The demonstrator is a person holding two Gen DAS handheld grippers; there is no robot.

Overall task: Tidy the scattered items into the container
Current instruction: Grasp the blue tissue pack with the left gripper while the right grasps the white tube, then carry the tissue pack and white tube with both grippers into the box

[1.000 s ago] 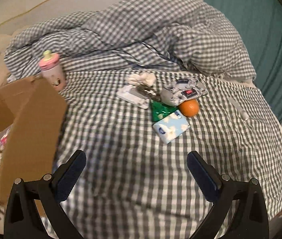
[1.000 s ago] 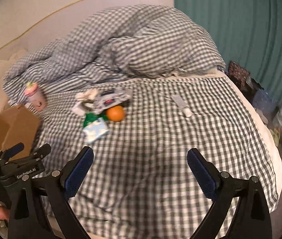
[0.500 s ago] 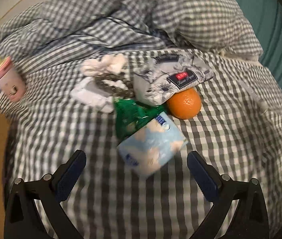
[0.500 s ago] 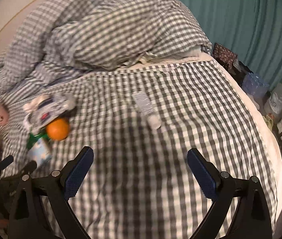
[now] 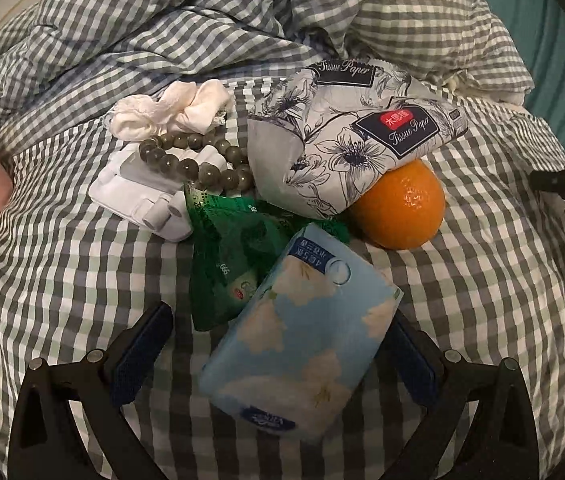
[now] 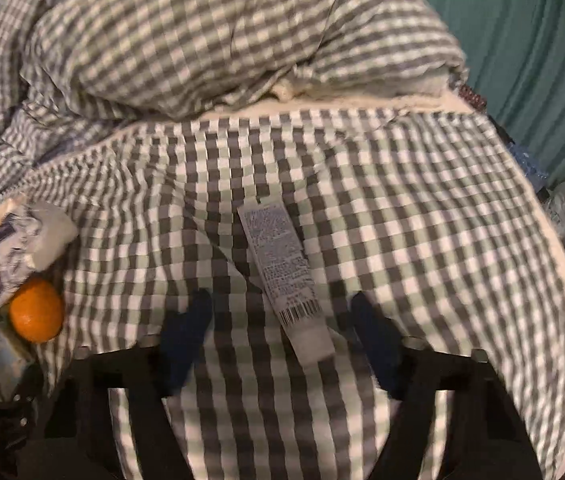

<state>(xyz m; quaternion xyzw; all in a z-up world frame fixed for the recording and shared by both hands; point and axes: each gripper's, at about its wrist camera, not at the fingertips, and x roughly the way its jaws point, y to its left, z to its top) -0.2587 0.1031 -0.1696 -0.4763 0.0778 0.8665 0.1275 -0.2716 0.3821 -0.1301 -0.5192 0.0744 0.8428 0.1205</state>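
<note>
Straddling the blue tissue pack (image 5: pixel 302 344) at six o'clock, the left gripper (image 5: pixel 278 354) gapes wide; soft and light, it wants pinching across its long sides. The right gripper (image 6: pixel 282 340), spread, brackets the white tube (image 6: pixel 278 264).

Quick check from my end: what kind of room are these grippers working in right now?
Most likely a bedroom. The items lie on a bed with a gingham sheet, a rumpled matching duvet is heaped behind them, and a teal curtain hangs beside the bed.
</note>
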